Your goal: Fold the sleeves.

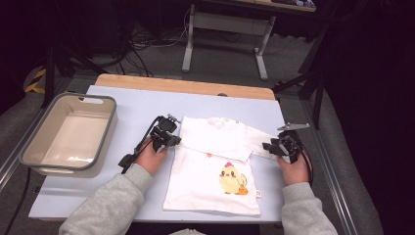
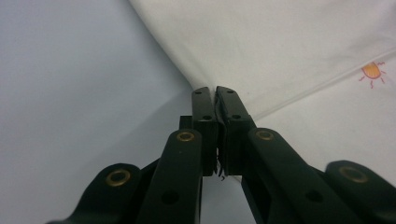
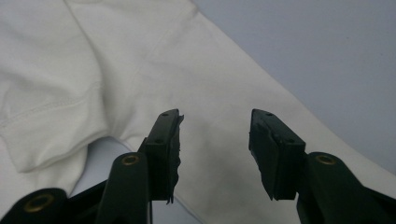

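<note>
- High view: the white shirt [image 1: 215,166] lies flat mid-table, one sleeve folded across its chest. Both forearms reach in; the left gripper [image 1: 169,138] sits at the shirt's left edge, the right gripper [image 1: 274,147] at its right sleeve.
- Left gripper view: jaws pressed together, pinching the shirt's edge [image 2: 261,51].
- Right gripper view: jaws spread over the sleeve [image 3: 210,140], not gripping it.

Shirt [image 1: 215,171]: soft white matt cloth. Tabletop [image 1: 137,105]: smooth matt covering, wooden edge. Bin [image 1: 68,134]: smooth grey plastic.

High view above table, looking forward-down, both gripper views close over shirt [image 1: 215,161]
</note>
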`<action>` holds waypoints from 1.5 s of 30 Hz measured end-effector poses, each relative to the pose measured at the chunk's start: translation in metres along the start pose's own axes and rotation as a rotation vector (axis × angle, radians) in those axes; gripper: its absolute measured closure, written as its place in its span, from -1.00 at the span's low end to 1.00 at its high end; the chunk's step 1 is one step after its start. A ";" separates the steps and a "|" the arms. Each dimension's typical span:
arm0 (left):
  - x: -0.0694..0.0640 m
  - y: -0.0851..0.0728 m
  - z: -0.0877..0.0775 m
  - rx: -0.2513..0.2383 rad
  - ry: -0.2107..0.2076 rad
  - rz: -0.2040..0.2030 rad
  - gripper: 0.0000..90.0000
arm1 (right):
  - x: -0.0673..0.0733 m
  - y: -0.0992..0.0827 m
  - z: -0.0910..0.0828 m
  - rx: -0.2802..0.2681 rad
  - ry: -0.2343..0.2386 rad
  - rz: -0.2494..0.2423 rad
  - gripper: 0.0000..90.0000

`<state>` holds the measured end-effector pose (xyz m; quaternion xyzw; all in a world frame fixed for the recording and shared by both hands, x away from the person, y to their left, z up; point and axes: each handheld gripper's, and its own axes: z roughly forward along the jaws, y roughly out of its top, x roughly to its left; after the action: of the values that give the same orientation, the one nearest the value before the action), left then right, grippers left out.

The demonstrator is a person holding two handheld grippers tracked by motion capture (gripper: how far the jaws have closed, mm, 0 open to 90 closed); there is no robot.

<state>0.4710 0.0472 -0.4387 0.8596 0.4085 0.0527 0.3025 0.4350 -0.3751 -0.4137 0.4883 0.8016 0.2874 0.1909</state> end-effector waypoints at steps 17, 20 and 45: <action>-0.004 -0.006 -0.017 -0.082 -0.025 0.058 0.33 | -0.041 -0.021 -0.001 0.059 -0.108 0.183 0.12; -0.005 -0.009 -0.022 -0.100 -0.028 0.062 0.18 | -0.043 -0.023 0.001 0.079 -0.131 0.177 0.12; -0.011 -0.037 -0.051 -0.221 -0.107 0.109 -0.54 | -0.032 -0.011 -0.019 -0.001 -0.087 0.154 1.00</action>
<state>0.4212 0.0816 -0.4166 0.8434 0.3364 0.0678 0.4133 0.4311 -0.4123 -0.4054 0.5603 0.7525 0.2802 0.2034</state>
